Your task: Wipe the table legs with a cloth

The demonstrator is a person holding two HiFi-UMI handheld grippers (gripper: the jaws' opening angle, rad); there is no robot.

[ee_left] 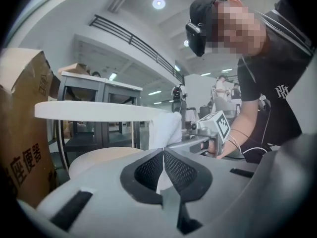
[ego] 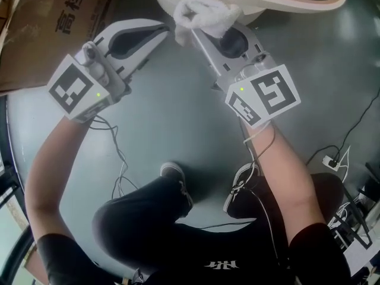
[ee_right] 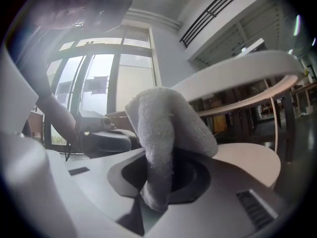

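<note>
Forward, right gripper around cloth.

The left gripper has its 2 black fingers pressed together at the tips (nothing between them). Just beyond, a white cloth sits at the round bench's rim, and the right gripper reaches it. A box stands at left.

The left gripper and the right gripper have light grey shells and black ribbed jaw pads. Each carries a white cube with black square markers and a green light. Thin cables hang below. The person wears a black short-sleeved shirt, black trousers and dark shoes.
</note>
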